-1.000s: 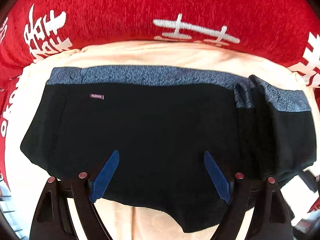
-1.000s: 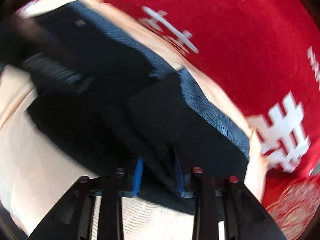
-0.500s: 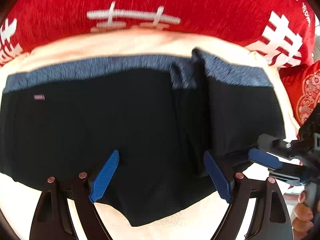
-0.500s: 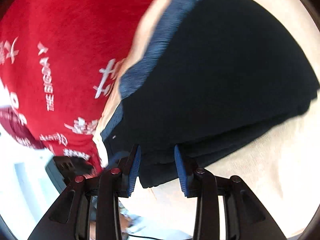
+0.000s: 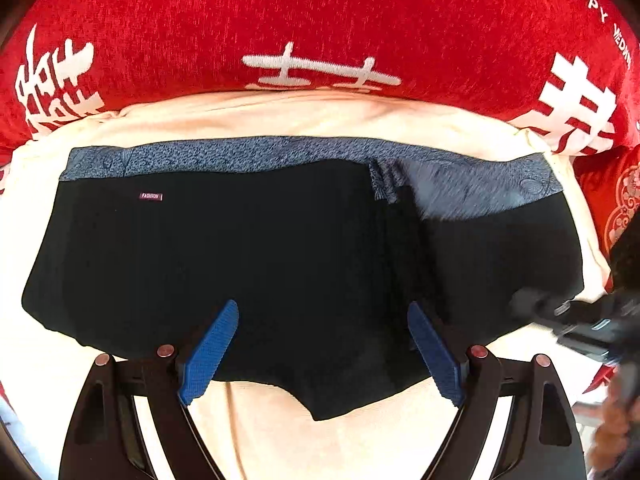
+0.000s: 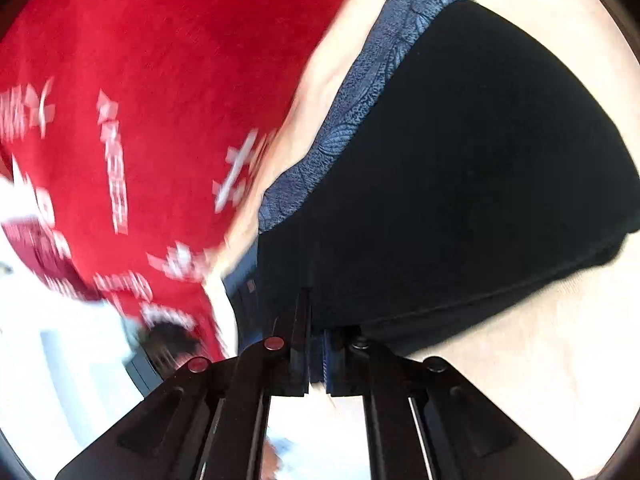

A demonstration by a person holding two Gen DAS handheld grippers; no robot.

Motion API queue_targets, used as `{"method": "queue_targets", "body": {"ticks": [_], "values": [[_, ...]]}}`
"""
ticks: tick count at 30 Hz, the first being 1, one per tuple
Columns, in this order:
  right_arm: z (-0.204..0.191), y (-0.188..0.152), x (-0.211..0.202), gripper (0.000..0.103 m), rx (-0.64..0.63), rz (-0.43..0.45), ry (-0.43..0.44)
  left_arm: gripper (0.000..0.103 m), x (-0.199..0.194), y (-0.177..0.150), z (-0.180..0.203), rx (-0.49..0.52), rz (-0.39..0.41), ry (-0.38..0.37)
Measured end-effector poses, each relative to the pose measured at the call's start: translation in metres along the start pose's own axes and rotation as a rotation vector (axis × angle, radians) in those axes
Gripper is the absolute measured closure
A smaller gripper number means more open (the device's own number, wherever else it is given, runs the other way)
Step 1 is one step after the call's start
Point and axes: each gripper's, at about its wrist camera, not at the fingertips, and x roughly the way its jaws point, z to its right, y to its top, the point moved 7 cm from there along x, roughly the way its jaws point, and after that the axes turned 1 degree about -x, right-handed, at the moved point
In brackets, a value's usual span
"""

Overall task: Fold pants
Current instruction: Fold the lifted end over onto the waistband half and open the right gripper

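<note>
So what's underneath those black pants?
The black pants lie on a cream cloth, which shows on all sides. Behind it is a red blanket. What lies beneath the cream cloth is covered.

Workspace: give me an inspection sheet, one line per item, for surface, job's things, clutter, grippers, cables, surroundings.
Surface: cream cloth spread under the garment, lightly creased at the far edge.
Job's things: black shorts lying flat, blue-grey patterned waistband at the far side; right end folded over, leaving a ridge.
Clutter: nothing seen.
Grippers: left gripper wide open above the near hem, holding nothing; right gripper closed on the shorts' edge, blurred.
Cables: nothing seen.
Surroundings: red blanket with white characters behind the cloth; bright blurred area at the right wrist view's lower left, cannot tell what.
</note>
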Motion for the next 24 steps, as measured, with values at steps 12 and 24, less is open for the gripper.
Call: {"method": "queue_targets", "body": {"ticks": [12, 24], "values": [[-0.012, 0.001, -0.019, 0.062, -0.276, -0.236, -0.068, 0.015, -0.013, 0.016, 0.03, 0.02, 0.009, 0.031], [0.087, 0.137, -0.053, 0.067, -0.006, -0.021, 0.021, 0.015, 0.05, 0.061, 0.128, 0.087, -0.017, -0.02]]}}
